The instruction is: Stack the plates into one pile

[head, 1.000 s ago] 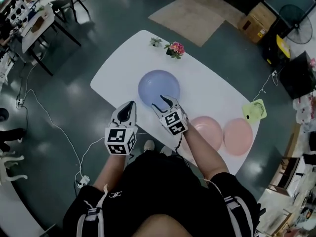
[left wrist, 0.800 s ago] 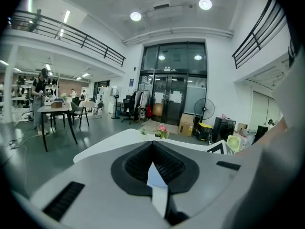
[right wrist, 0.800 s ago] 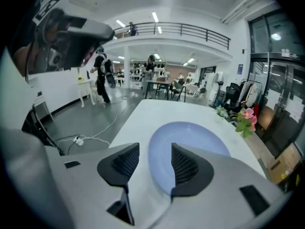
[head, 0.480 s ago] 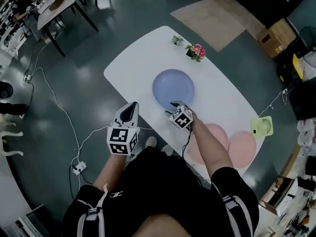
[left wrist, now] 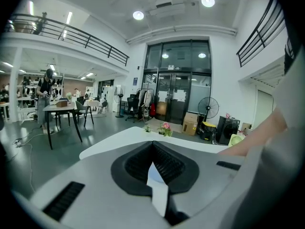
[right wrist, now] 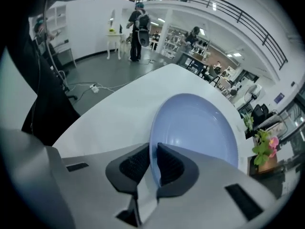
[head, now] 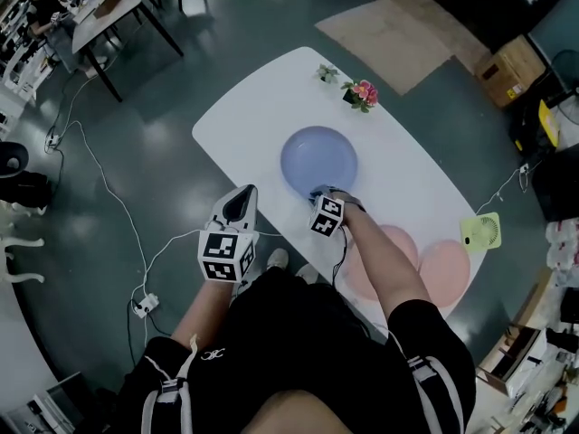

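Our right gripper (right wrist: pixel 153 150) has just been closing its jaws, and they now stand narrow on the near rim of the blue plate (right wrist: pixel 200 123), with the thin edge pinched between the pads. Our left gripper (left wrist: pixel 152 147) hangs by the near edge of the white table (head: pixel 240 116), jaws together on nothing. The blue plate lies flat on the table, well apart from the pink plates (head: pixel 448 269) at our right, which sit just beside each other. We judge the risk lies in the bite: it takes only the lip, so on lifting the far side may sag and the smooth rim may slide out of the pads. Carried tilted, the plate could clip a pink rim or land off centre.
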The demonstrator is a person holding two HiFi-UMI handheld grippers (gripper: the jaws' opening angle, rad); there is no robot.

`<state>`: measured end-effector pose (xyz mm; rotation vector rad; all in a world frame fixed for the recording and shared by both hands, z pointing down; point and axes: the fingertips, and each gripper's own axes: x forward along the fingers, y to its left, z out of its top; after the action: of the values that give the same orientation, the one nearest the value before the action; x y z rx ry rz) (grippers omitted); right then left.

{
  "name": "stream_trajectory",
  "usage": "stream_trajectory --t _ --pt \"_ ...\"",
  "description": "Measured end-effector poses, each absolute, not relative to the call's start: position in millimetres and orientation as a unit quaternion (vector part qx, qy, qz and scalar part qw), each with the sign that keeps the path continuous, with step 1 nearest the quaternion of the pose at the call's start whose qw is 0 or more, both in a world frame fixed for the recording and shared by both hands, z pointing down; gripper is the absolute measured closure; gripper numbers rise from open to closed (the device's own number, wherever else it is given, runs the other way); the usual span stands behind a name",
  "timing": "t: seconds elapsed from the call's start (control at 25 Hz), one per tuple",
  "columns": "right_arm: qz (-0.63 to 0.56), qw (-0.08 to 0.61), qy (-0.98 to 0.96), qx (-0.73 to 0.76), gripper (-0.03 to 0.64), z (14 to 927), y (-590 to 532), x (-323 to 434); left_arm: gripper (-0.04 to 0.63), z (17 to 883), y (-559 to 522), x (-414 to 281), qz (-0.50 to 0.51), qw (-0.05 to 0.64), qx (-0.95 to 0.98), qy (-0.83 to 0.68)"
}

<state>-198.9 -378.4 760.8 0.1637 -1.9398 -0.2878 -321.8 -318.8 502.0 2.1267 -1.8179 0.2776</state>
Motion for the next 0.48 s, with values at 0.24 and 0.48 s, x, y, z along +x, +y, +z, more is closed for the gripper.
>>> stream_trajectory --t 0.24,0.48 --pt "-0.193 0.546 -0.81 0.095 0.583 736 -375 -206 0.581 496 -314 -313 0.094 0.155 0.755 -0.63" --pt "-0.218 0.553 -0.789 0.156 0.581 711 -374 -185 0.581 488 -312 -298 0.094 0.153 0.771 -0.611"
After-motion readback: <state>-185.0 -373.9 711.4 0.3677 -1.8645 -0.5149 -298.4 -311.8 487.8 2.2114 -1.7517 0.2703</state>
